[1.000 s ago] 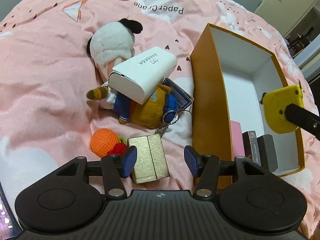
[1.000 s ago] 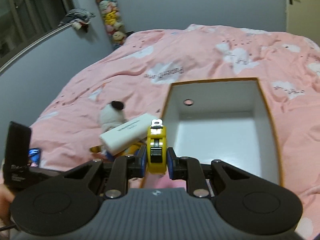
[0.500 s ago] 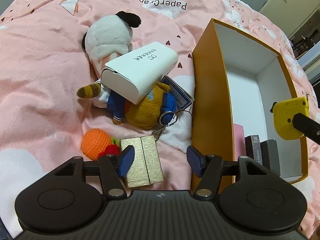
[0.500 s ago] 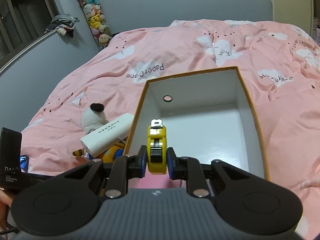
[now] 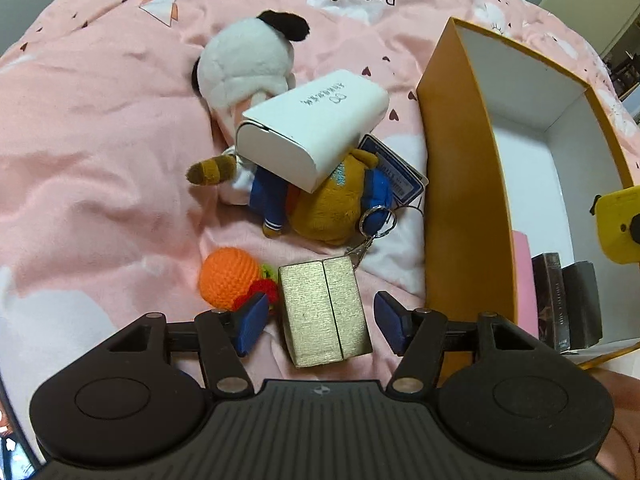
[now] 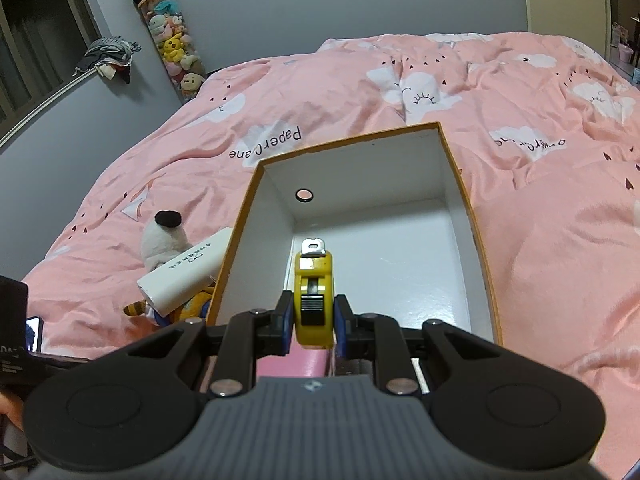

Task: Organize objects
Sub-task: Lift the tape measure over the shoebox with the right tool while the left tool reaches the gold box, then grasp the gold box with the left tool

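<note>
My right gripper (image 6: 313, 322) is shut on a yellow tape measure (image 6: 313, 294) and holds it over the near end of the orange box (image 6: 456, 160) with a white inside. The tape measure also shows in the left wrist view (image 5: 620, 230). My left gripper (image 5: 322, 322) is open, its fingers on either side of a gold box (image 5: 324, 310) lying on the pink bed cover. The orange box (image 5: 456, 184) stands just to the right of it. It holds a pink item (image 5: 525, 280) and two dark boxes (image 5: 568, 300) at its near end.
A white case (image 5: 316, 128) rests on a yellow plush toy (image 5: 340, 208) and a white plush toy (image 5: 248, 64). An orange crochet fruit (image 5: 228, 276) lies left of the gold box. A card (image 5: 396, 176) and a key ring (image 5: 376, 218) lie by the orange box's wall.
My left gripper has moved closer over the gold box, now between its fingers. My right gripper has carried the tape measure further over the orange box.
</note>
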Demonstrator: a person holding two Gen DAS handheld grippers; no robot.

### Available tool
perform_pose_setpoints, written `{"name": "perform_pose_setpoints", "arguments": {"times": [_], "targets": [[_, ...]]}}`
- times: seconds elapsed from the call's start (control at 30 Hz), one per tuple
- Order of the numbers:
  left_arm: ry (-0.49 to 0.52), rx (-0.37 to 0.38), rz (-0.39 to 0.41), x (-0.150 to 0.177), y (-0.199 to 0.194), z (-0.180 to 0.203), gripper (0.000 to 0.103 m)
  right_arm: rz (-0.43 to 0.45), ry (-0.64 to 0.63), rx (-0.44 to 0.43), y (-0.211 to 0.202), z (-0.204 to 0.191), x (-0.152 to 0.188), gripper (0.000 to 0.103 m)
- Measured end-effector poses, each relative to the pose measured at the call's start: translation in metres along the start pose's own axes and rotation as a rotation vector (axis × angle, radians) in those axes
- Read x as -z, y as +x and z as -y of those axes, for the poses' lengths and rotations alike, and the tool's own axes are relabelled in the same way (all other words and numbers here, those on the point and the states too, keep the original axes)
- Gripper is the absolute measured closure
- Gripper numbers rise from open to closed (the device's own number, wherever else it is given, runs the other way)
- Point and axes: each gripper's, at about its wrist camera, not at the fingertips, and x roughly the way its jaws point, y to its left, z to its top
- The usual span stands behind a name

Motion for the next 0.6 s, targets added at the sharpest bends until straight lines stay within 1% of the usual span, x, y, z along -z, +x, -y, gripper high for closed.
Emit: {"name": "perform_pose_setpoints", "arguments": {"times": [0.07,0.1,0.17,0.27,0.37,0.5,0.6], "targets": [[0.006,-0.003,0.003,0.0,0.001,0.001,0.035,-0.002,0.003,0.004,0.0,0.002,0.0,0.082],[0.008,-0.008,0.006,0.0,0.002,0.001,0.042,-0.002,0.004,0.007,0.0,0.004,0.001,0.082],[0.007,-0.004,0.001,0.0,0.002,0.001,0.049,-0.005,0.009,0.015,0.0,0.007,0.001,0.082],[0.014,0.004,-0.001,0.0,0.001,0.001,0.05,-0.007,0.012,0.026,-0.002,0.011,0.001,0.082],[-0.003,0.02,0.002,-0.001,-0.001,-0.004,0.051,-0.003,0.024,0.032,-0.008,0.018,0.001,0.082],[-0.022,0.059,0.025,-0.002,-0.017,-0.01,0.051,0.006,0.057,0.036,-0.019,0.032,0.0,0.082],[-0.029,0.105,0.056,-0.006,-0.034,-0.013,0.051,0.008,0.054,0.048,-0.026,0.039,0.0,0.082]]}}
